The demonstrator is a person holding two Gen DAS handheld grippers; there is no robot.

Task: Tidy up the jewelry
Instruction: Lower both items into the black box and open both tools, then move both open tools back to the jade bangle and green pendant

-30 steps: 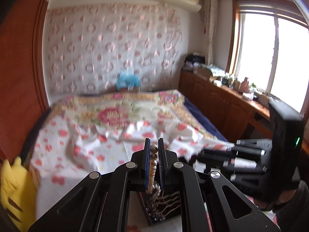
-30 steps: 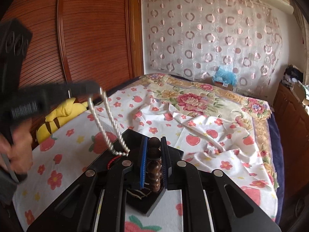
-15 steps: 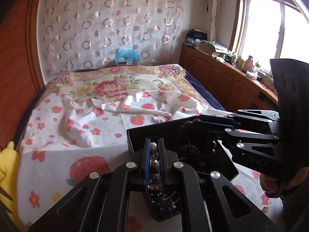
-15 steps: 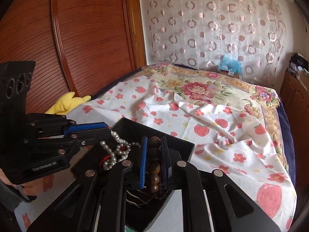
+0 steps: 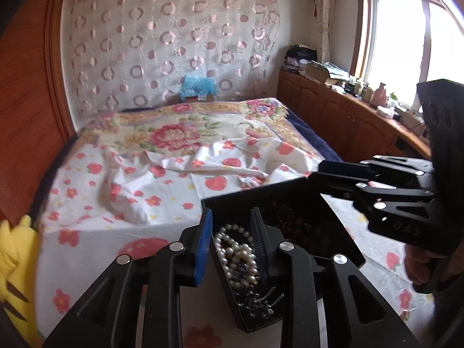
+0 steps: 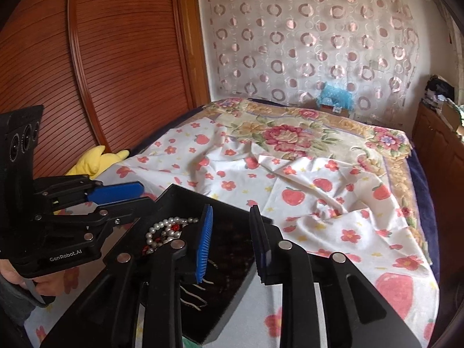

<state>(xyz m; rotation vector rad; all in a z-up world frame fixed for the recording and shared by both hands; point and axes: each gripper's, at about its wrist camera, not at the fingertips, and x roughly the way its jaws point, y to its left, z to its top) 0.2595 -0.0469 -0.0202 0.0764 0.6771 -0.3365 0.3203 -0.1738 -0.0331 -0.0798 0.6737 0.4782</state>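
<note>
A black jewelry tray [image 5: 255,192] lies on the strawberry-print bedsheet [image 5: 130,197]. My left gripper [image 5: 232,232] hovers over its near end with its jaws opening. The white pearl necklace [image 5: 236,253] lies loose in the tray between the fingers, and the pads do not press on it. A dark brown bead bracelet [image 5: 290,224] rests in the tray's right part. My right gripper [image 6: 232,232] stands over the tray [image 6: 185,190], its jaws opening with nothing gripped. The pearl necklace [image 6: 165,226] shows left of it. Each gripper appears in the other's view: the right gripper [image 5: 319,174] and the left gripper [image 6: 145,195].
A yellow plush toy [image 6: 95,159] lies at the bed's left edge by the wooden wardrobe [image 6: 101,72]. A wooden cabinet [image 5: 333,116] with clutter runs under the window. A blue bag [image 5: 198,85] sits at the head of the bed. A person's hand [image 5: 417,264] holds the right gripper.
Both grippers came down over the tray and their jaws opened. The pearl necklace left the left jaws and the brown beads left the right jaws; both now lie in the tray.
</note>
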